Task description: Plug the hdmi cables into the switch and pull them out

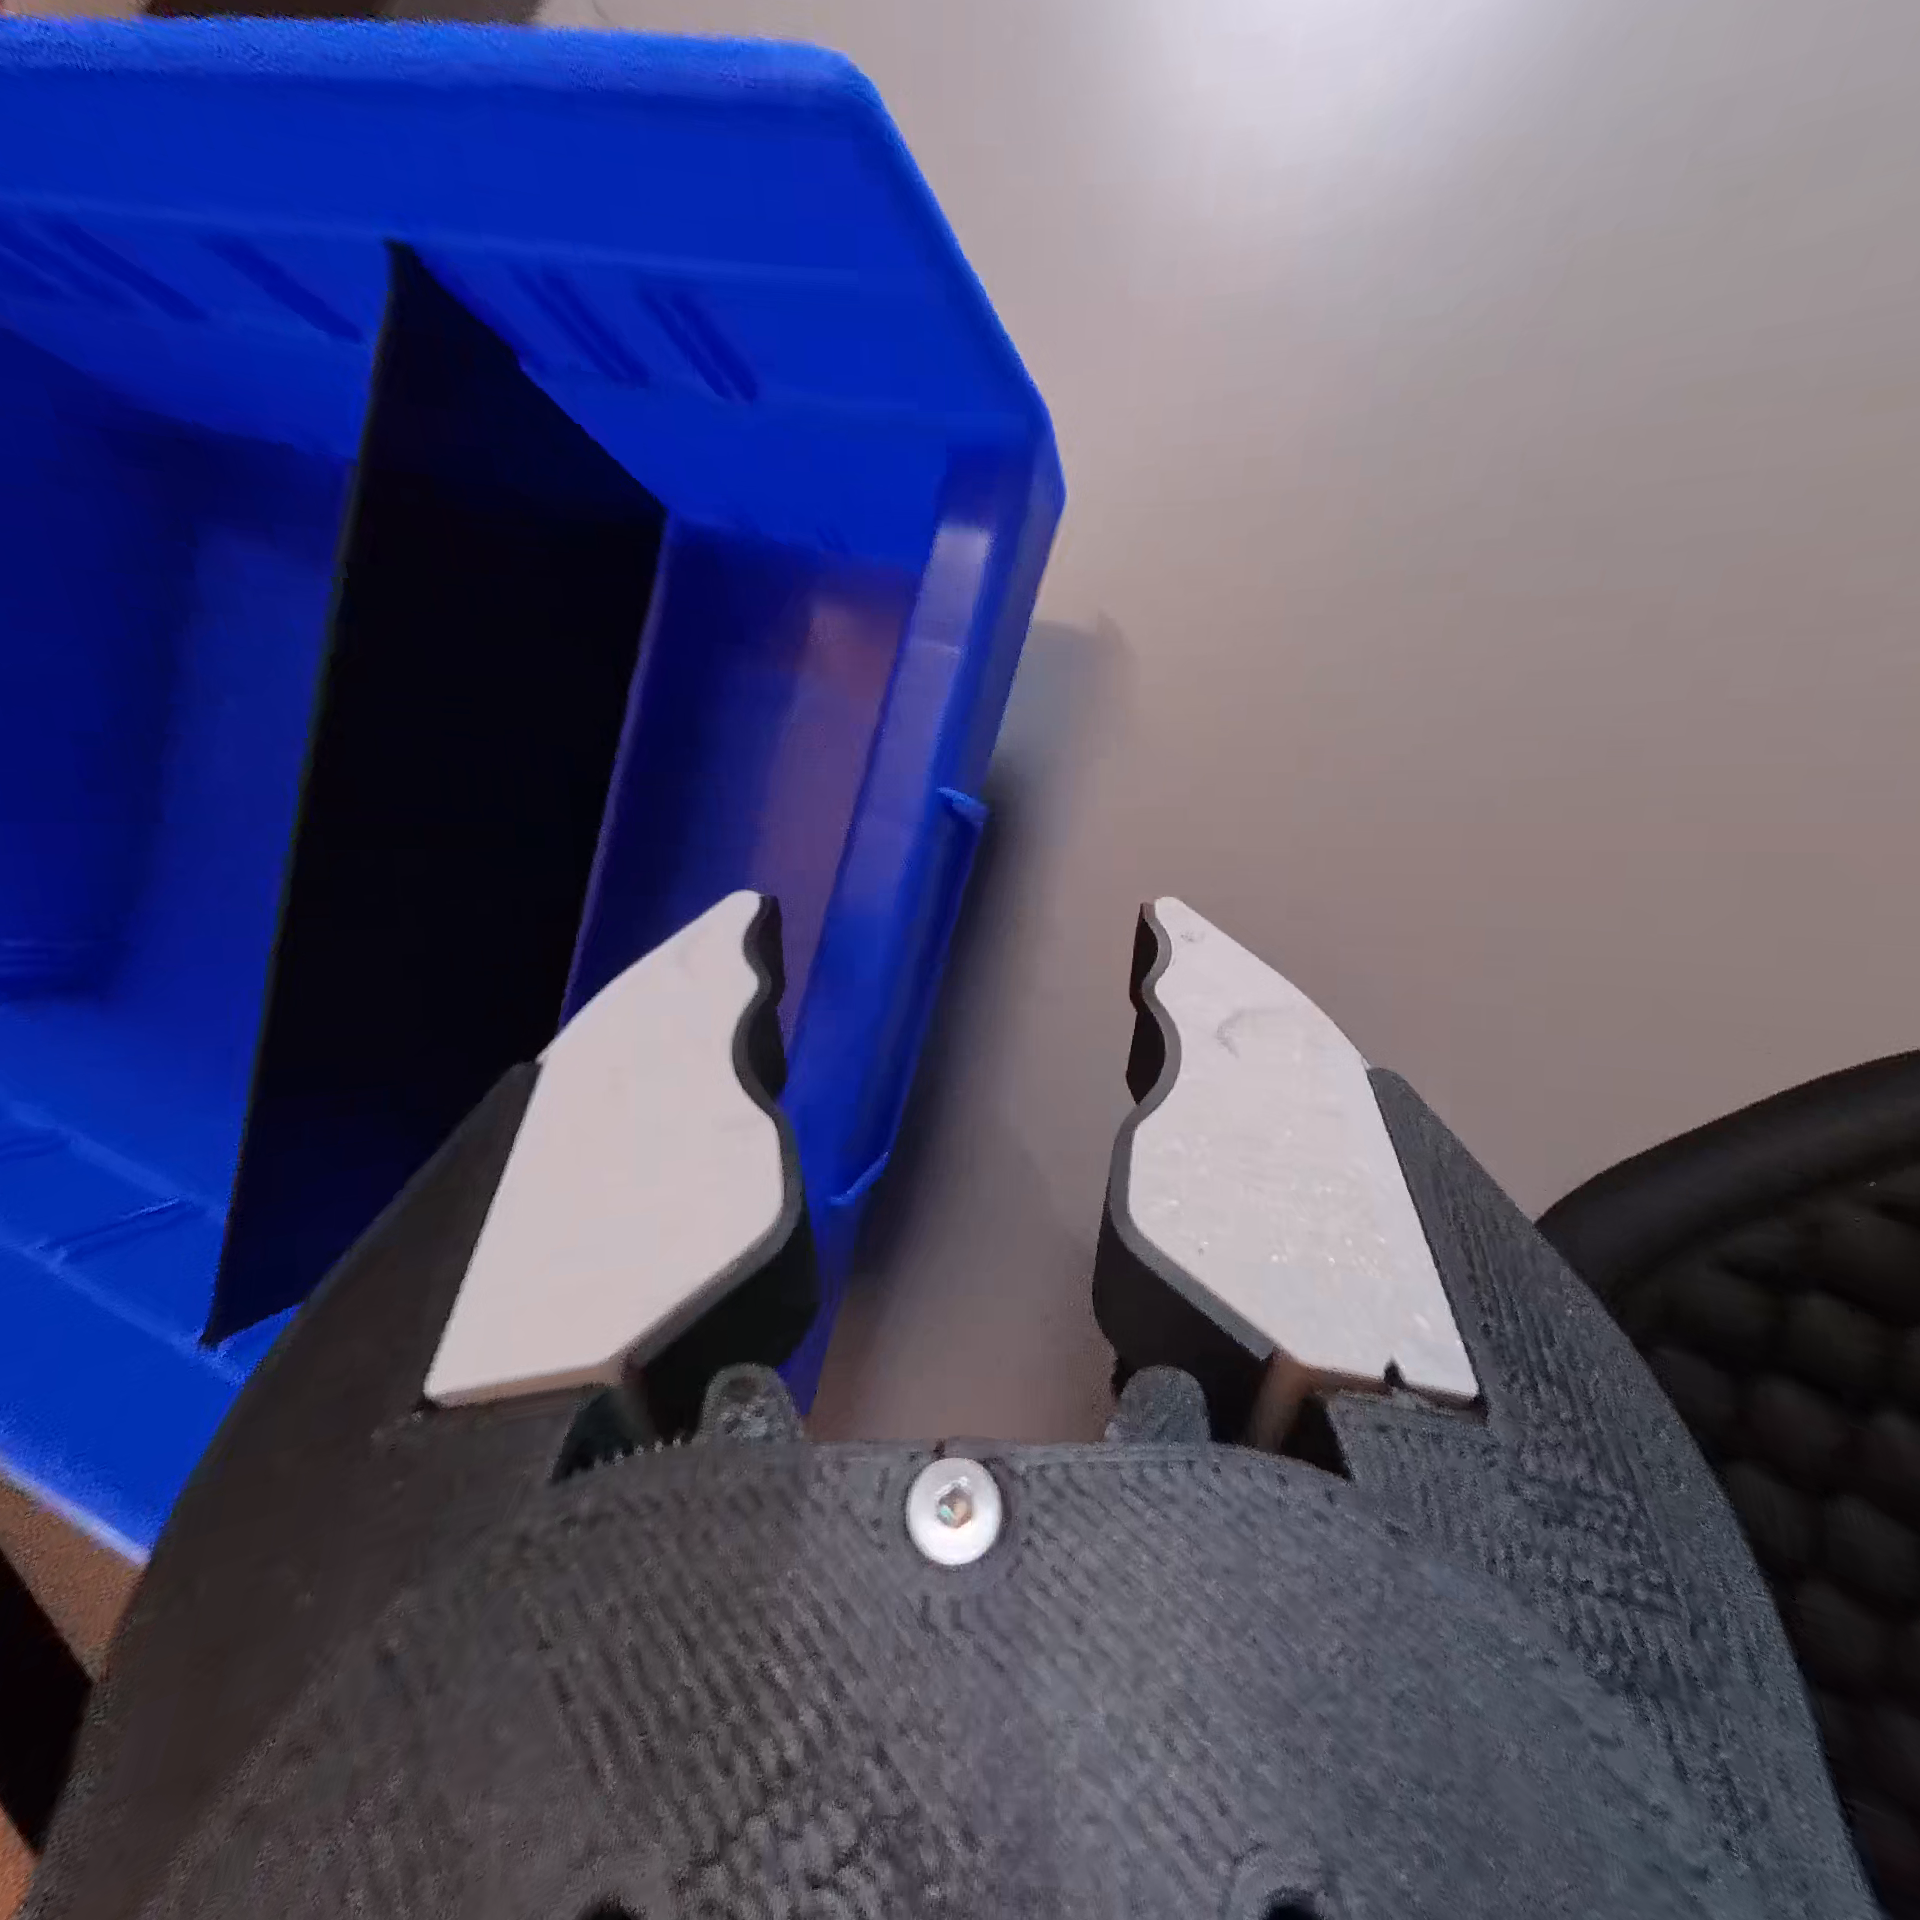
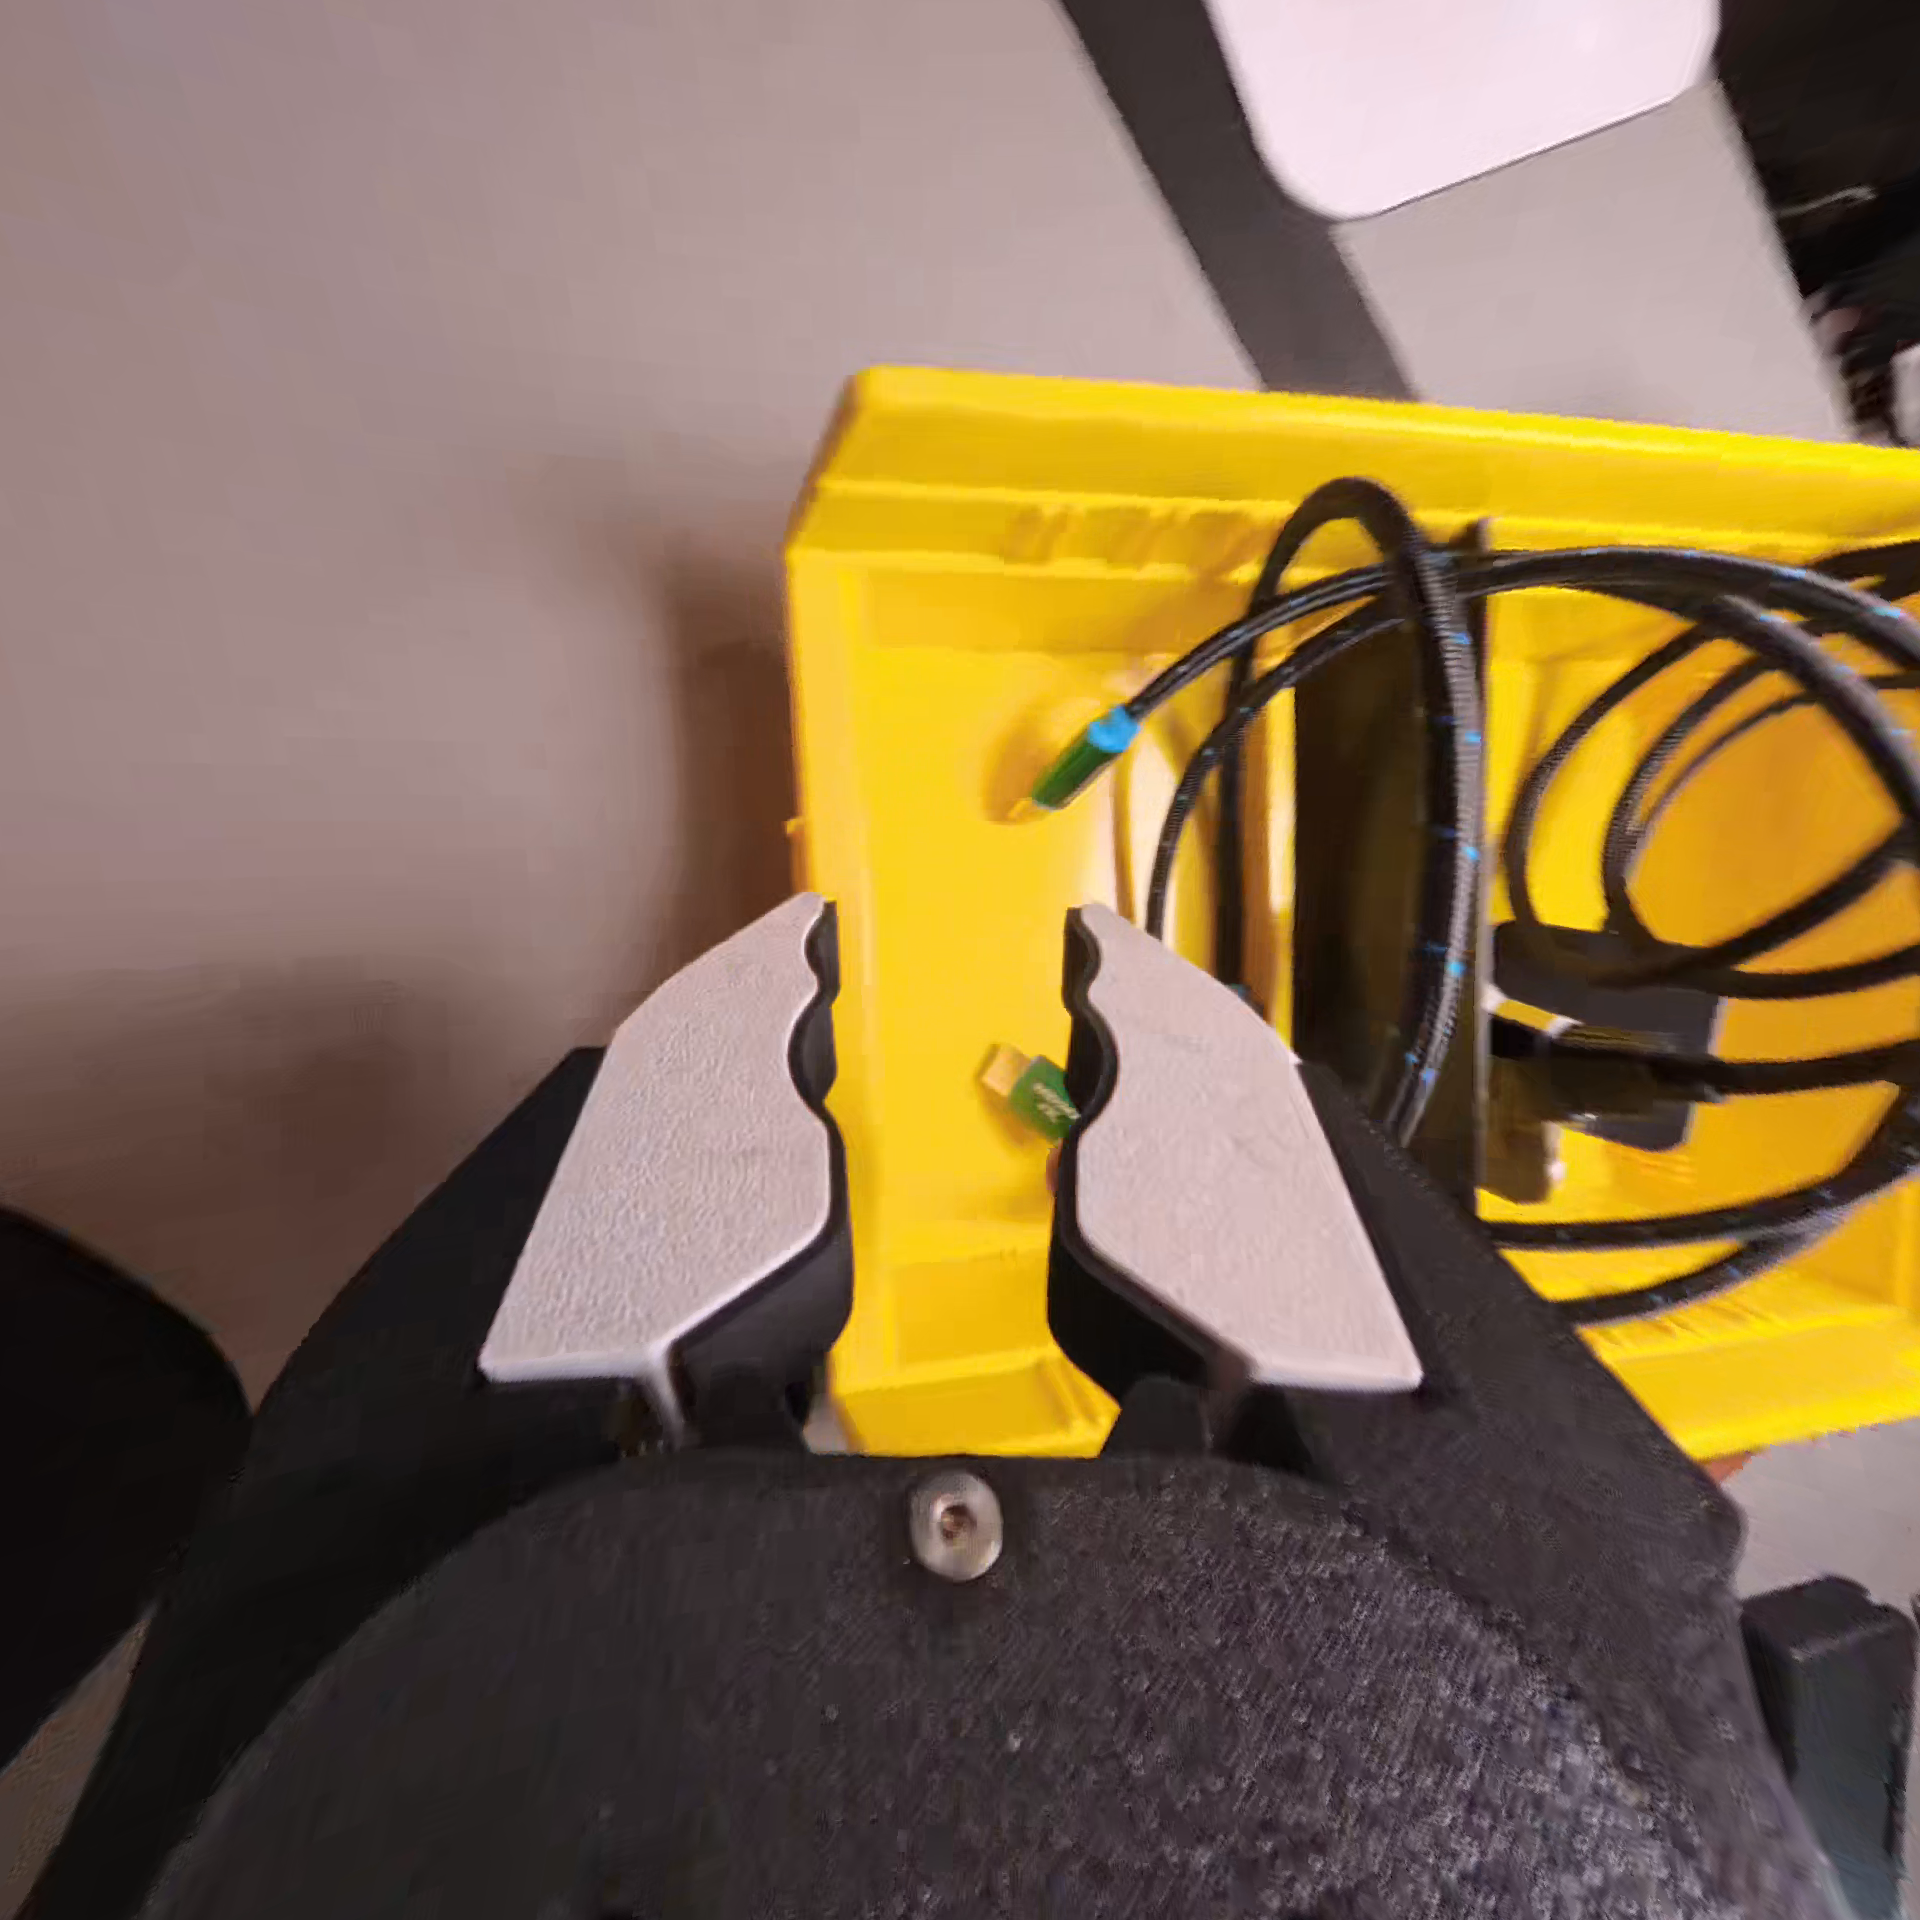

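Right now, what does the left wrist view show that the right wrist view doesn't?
Only the left view shows a blue bin with a dark divider. Only the right view shows a yellow bin holding braided black cables with green plugs. Both show a grey table and an open, empty pair of jaws.

The blue bin (image 1: 520, 644) runs off the left wrist view's left edge, its black divider (image 1: 457, 790) partly covered by a gripper finger. A black woven thing (image 1: 1766, 1309) is cut by the right edge — its kind is unclear. In the right wrist view the yellow bin (image 2: 935, 644) and braided cables (image 2: 1455, 665) leave the right edge; one green plug (image 2: 1039, 1093) sits half hidden behind a finger. The white object (image 2: 1455, 94) on top is blurred and cropped.
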A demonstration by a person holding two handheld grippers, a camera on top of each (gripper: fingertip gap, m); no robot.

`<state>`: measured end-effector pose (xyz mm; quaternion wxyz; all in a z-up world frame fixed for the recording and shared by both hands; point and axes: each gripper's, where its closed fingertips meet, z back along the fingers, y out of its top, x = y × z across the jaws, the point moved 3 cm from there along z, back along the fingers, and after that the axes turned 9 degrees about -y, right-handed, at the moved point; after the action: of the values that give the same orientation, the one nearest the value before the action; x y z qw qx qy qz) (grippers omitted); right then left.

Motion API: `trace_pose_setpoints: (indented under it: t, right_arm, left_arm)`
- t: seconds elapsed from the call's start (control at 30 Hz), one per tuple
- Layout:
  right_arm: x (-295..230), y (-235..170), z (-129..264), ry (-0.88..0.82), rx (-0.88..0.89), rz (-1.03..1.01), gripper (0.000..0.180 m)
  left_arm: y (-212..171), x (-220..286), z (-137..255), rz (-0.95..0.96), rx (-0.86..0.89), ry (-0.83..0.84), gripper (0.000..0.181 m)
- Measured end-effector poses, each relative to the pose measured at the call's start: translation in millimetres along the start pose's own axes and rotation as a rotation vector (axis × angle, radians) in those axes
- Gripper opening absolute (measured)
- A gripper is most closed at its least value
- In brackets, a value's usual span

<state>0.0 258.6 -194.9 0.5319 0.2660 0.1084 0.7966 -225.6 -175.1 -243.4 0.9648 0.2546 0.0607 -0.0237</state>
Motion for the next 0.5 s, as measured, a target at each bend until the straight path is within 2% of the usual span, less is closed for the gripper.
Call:
trace_pose_setpoints:
  t: [0.03,0.1,0.2,0.23,0.3,0.37,0.5]
  right_arm:
    - [-12,-4,-8,0.013,-0.036,0.042,0.045]
    - [-29,-10,-25,0.018,-0.098,0.103,0.05]
    - [-38,-16,-44,-0.037,-0.179,0.176,0.047]
    - [-38,-16,-47,-0.071,-0.188,0.199,0.041]
    - [-37,-16,-50,-0.134,-0.191,0.222,0.026]
    - [-38,-17,-49,-0.161,-0.183,0.234,0.026]
    - [-53,-21,-41,-0.203,-0.145,0.292,0.027]
  left_arm:
    - [-1,2,-5,-0.008,-0.02,-0.015,0.065]
    - [-2,-3,-10,-0.046,-0.062,0.02,0.061]
    - [-1,-11,-17,-0.069,-0.1,0.053,0.055]
    - [-2,-14,-21,-0.081,-0.114,0.067,0.052]
    - [-5,-20,-27,-0.117,-0.141,0.091,0.041]
    - [-2,-16,-34,-0.173,-0.126,0.062,0.03]
    - [15,-8,-42,-0.244,-0.074,0.069,0.028]
